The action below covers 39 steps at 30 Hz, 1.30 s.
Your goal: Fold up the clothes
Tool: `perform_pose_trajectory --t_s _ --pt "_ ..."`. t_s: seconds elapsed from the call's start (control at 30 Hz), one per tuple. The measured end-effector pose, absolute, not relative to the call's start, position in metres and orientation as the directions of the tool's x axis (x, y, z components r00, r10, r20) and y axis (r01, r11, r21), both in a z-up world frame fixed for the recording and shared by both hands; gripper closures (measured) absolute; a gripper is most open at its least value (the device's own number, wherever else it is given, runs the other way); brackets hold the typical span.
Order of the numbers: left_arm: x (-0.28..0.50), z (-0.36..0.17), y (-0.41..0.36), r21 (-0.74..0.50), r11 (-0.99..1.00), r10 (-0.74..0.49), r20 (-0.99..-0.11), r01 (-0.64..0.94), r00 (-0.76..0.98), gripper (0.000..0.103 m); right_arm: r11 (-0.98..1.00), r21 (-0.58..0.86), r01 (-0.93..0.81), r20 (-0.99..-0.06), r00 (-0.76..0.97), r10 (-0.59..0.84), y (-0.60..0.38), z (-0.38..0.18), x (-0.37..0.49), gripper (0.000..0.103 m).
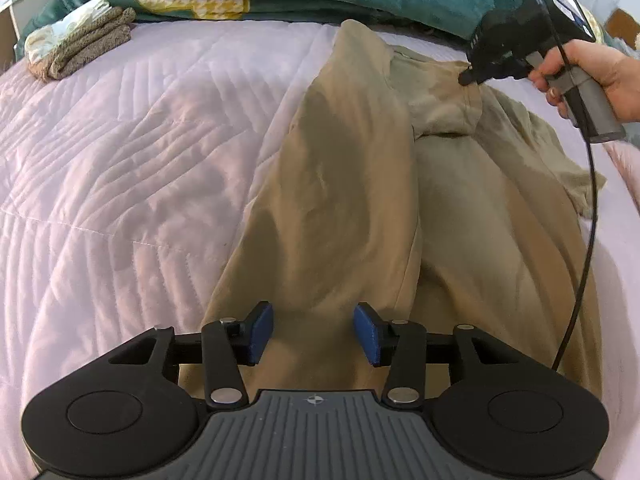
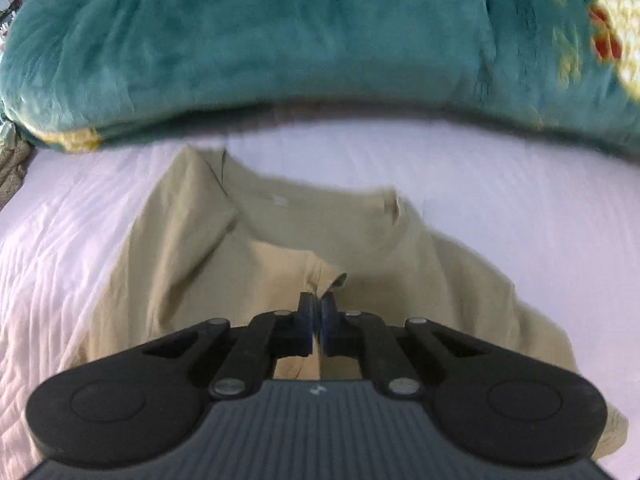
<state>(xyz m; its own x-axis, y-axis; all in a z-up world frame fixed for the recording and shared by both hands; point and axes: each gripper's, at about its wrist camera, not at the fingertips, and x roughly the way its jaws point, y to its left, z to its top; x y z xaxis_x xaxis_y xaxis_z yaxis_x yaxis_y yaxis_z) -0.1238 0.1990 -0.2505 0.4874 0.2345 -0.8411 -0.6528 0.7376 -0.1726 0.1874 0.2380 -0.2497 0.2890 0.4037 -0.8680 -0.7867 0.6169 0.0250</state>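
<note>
- At the bottom of the left wrist view, my left gripper (image 1: 313,334) hangs released, its blue pads (image 1: 262,332) spread wide with tan cloth showing between them and nothing caught.
- At the bottom centre of the right wrist view, my right gripper (image 2: 318,322) is clenched, its pads pressed together on a folded edge of the tan shirt (image 2: 280,264).
- The tan shirt (image 1: 340,200) fills the centre and right of the left wrist view, lying on the pale quilted bedspread (image 1: 120,168); its left side is folded over the middle.
- In the right wrist view the shirt's neckline (image 2: 312,200) sits in mid-frame, above the pinched fold.
- In the upper right of the left wrist view I see the right gripper's tip (image 1: 470,76) touching the shirt near the collar, with the right hand (image 1: 596,76) around its handle and a black cable (image 1: 588,220) trailing down the right edge.
- In the upper left of that view, a small folded pile (image 1: 80,44) rests on the bedspread.
- Across the top of both views lies a teal plush blanket (image 2: 280,40).
</note>
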Motion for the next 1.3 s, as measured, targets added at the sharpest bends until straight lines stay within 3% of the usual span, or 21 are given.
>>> perform_pose_trajectory --t_s 0.1,0.17,0.23,0.4,0.53,0.73,0.93,1.17,1.23,1.3 --pt "-0.14 -0.233 0.197 -0.152 0.754 0.244 -0.839 -0.64 0.486 0.056 0.607 0.002 -0.795 -0.906 0.256 0.338 0.22 -0.245 0.179 0.084" --pt "-0.154 -0.22 0.196 -0.137 0.764 0.244 -0.843 -0.631 0.479 0.056 0.62 -0.006 -0.784 -0.91 0.262 0.322 0.191 -0.229 0.163 0.065" --pt "-0.169 -0.206 0.194 -0.127 0.774 0.234 -0.852 -0.62 0.468 0.056 0.627 0.016 -0.779 -0.917 0.238 0.319 0.147 -0.206 0.138 0.059" --pt "-0.211 -0.173 0.183 -0.124 0.797 0.186 -0.88 -0.591 0.437 0.056 0.658 0.17 -0.733 -0.957 0.034 0.286 0.021 -0.169 0.061 0.055" --pt "-0.233 -0.175 0.177 -0.061 0.813 0.2 -0.904 -0.58 0.377 0.056 0.699 0.239 -0.674 -0.96 -0.055 0.274 -0.073 -0.178 -0.013 0.052" --pt "-0.243 -0.207 0.173 0.002 0.868 0.209 -0.908 -0.496 0.364 0.056 0.76 0.291 -0.581 -0.955 -0.13 0.266 -0.115 -0.243 -0.076 0.052" --pt "-0.244 -0.24 0.175 0.016 0.905 0.181 -0.919 -0.425 0.35 0.056 0.738 0.305 -0.603 -0.949 -0.124 0.291 -0.097 -0.266 -0.098 0.051" --pt "-0.241 -0.234 0.176 0.046 0.929 0.211 -0.881 -0.367 0.424 0.055 0.713 0.299 -0.634 -0.948 -0.114 0.296 -0.084 -0.274 -0.104 0.05" --pt "-0.234 -0.24 0.178 0.016 0.932 0.183 -0.883 -0.363 0.431 0.053 0.701 0.311 -0.642 -0.945 -0.13 0.3 -0.08 -0.275 -0.104 0.053" --pt "-0.231 -0.254 0.174 -0.015 0.922 0.156 -0.9 -0.386 0.408 0.052 0.684 0.311 -0.66 -0.944 -0.132 0.302 -0.076 -0.274 -0.105 0.069"
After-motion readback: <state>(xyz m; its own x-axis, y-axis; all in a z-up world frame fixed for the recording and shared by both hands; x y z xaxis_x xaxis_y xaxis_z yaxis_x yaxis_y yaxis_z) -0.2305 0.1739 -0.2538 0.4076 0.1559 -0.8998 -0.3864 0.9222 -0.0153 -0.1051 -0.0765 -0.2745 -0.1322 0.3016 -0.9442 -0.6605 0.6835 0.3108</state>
